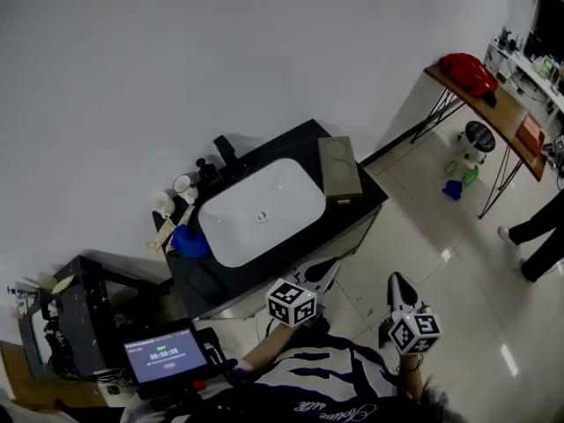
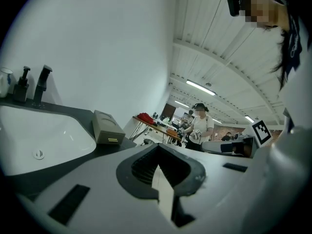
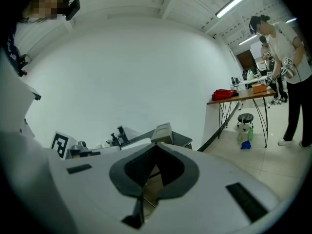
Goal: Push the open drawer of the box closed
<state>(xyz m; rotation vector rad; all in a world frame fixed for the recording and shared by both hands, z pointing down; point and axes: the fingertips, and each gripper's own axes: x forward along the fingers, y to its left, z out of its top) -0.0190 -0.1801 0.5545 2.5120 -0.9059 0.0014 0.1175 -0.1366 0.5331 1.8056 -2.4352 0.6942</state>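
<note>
The counter (image 1: 370,203) is set against the wall, with the basin (image 1: 264,210) sunk in its middle. The box (image 1: 339,169) is placed at the counter's right edge, just beside the basin. The faucet (image 1: 225,148) is mounted at the back edge, and cups (image 1: 182,184) are stood near the back left corner. A tablet (image 1: 166,354) is seen before the front left corner. The left gripper (image 1: 324,273) and right gripper (image 1: 401,287) are held before the front edge. A table (image 1: 507,117) is placed well apart to the right, with a bag (image 1: 467,70) on it and a stool (image 1: 476,139) under it.

Dim, even ceiling-strip light; gripper views fisheye-warped with dark corners, foreground soft.
</note>
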